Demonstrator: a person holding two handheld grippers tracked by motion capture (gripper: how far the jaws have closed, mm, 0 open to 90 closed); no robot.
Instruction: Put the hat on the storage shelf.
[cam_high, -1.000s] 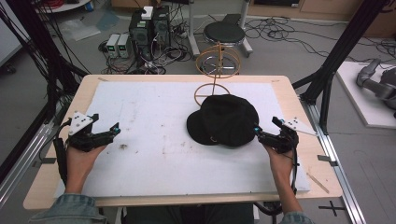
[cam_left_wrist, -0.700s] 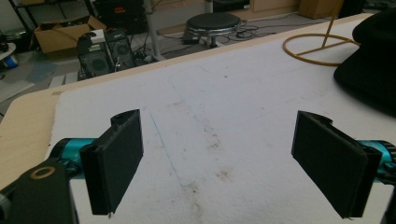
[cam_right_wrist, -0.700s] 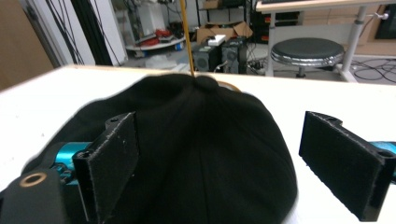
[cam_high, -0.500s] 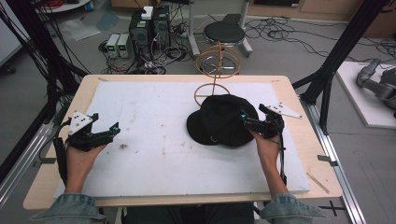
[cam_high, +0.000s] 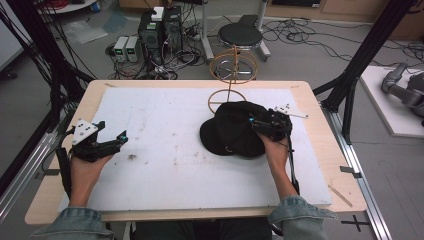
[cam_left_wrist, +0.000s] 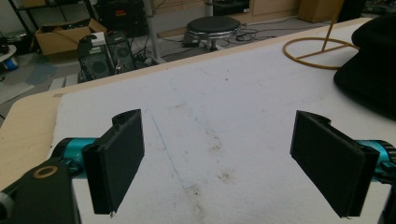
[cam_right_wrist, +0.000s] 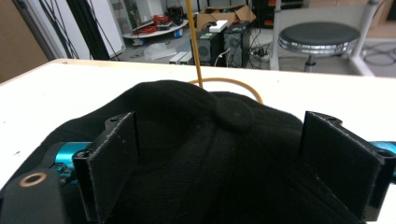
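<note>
The high view looks forward and down over the whole white table (cam_high: 165, 125). Each gripper view sits low, facing across it toward the stool (cam_right_wrist: 319, 35). All three share the black cap (cam_high: 230, 130) and yellow stand (cam_left_wrist: 322, 49).

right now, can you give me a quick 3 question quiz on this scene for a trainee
1. True or false: the right tool is open, with the black hat between its jaws.
2. Which tool is over the hat? A) left B) right
3. Fill in: the left tool is open over the ____ mat.

Key: 1 true. 2 B. 3 white. Extra note: the gold wire stand rises just behind the hat, at the far edge of the table.
</note>
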